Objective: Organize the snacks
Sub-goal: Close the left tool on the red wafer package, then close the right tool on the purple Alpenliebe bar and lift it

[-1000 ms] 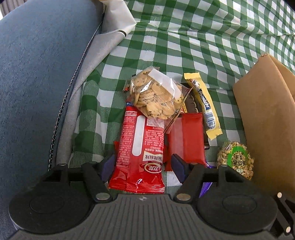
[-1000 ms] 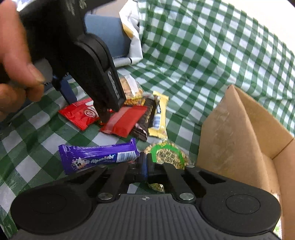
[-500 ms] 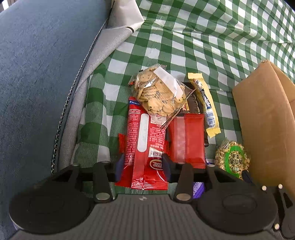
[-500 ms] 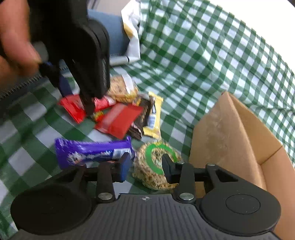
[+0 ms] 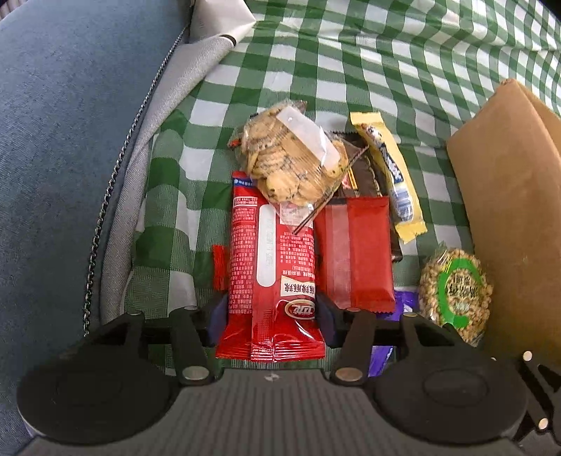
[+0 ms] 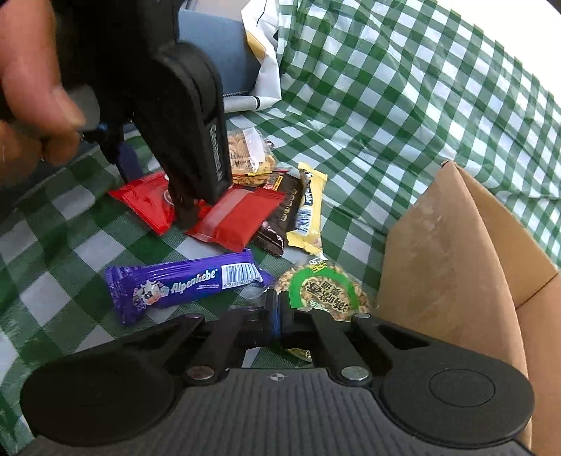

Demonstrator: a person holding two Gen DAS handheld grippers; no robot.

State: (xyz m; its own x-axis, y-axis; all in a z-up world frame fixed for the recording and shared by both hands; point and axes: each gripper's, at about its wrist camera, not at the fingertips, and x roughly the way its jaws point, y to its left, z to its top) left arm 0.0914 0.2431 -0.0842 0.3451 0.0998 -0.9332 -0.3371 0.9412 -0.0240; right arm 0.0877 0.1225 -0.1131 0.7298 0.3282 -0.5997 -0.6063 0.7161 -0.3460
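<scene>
A pile of snacks lies on the green checked cloth. My left gripper points steeply down, its pads against both sides of a long red wafer packet; its jaws are opening slightly. Past it lie a clear cookie bag, a red square packet, a dark chocolate bar and a yellow bar. My right gripper is shut at the left edge of a round peanut packet; whether it pinches the film I cannot tell. A purple candy stick lies to its left.
An open cardboard box stands right of the snacks, close to the peanut packet. A blue cushion with a grey zipped edge borders the cloth on the left. A person's hand holds the left gripper. A white bag lies behind.
The left jaws have closed in from wide apart onto the long red packet. The right jaws opened around the peanut packet half a second ago and have shut again.
</scene>
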